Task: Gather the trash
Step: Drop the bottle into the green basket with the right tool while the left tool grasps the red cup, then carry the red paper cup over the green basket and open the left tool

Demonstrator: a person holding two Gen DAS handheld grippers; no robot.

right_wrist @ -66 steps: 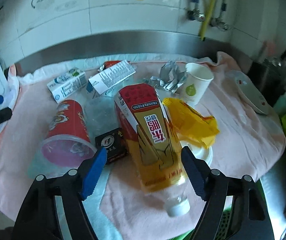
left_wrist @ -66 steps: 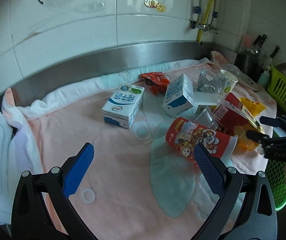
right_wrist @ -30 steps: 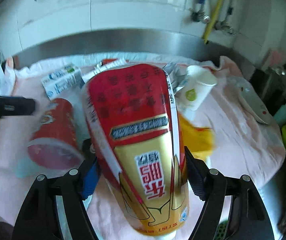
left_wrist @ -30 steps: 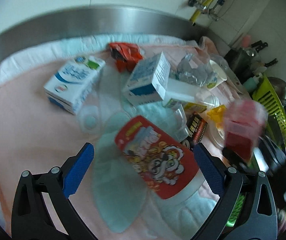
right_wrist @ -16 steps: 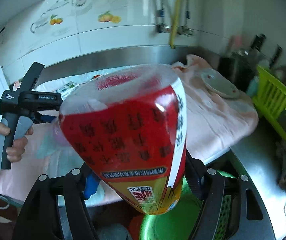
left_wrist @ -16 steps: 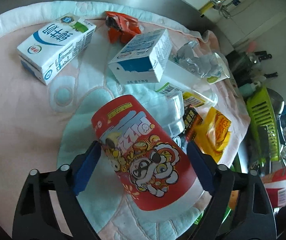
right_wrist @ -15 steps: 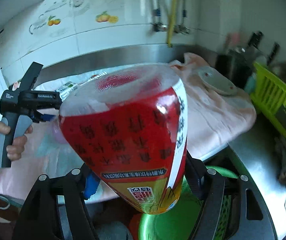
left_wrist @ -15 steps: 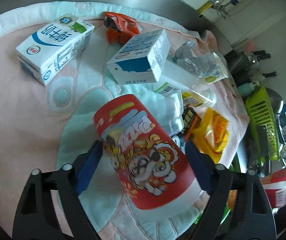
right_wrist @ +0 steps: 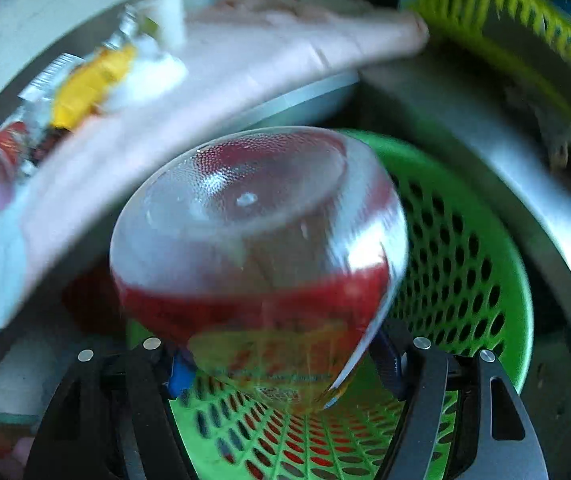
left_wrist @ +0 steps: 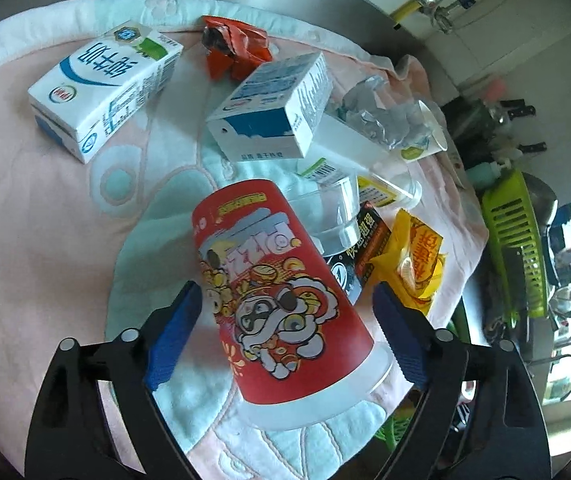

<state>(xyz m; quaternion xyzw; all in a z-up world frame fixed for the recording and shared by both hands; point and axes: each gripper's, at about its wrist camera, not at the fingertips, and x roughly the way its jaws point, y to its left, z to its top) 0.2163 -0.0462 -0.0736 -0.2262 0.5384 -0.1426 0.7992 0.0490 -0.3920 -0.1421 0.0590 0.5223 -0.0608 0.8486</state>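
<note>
My left gripper (left_wrist: 285, 328) is shut on a red cartoon-printed cup (left_wrist: 277, 304), its two blue pads pressed to the cup's sides over the pink towel (left_wrist: 25, 200). My right gripper (right_wrist: 285, 360) is shut on a red and gold plastic bottle (right_wrist: 261, 248) and holds it, base toward the camera, over the green perforated trash basket (right_wrist: 465, 264) beside the counter. The picture there is blurred.
On the towel lie two milk cartons (left_wrist: 105, 84) (left_wrist: 273, 112), a red wrapper (left_wrist: 233, 44), crumpled foil (left_wrist: 381, 116), a paper cup (left_wrist: 425, 136), a clear cup (left_wrist: 333, 208), a black box (left_wrist: 365, 248) and a yellow packet (left_wrist: 417, 260). A lime dish rack (left_wrist: 513, 240) stands right.
My left gripper has come in around the red cup and gripped it. My right gripper has carried the bottle off the counter and down over the green basket.
</note>
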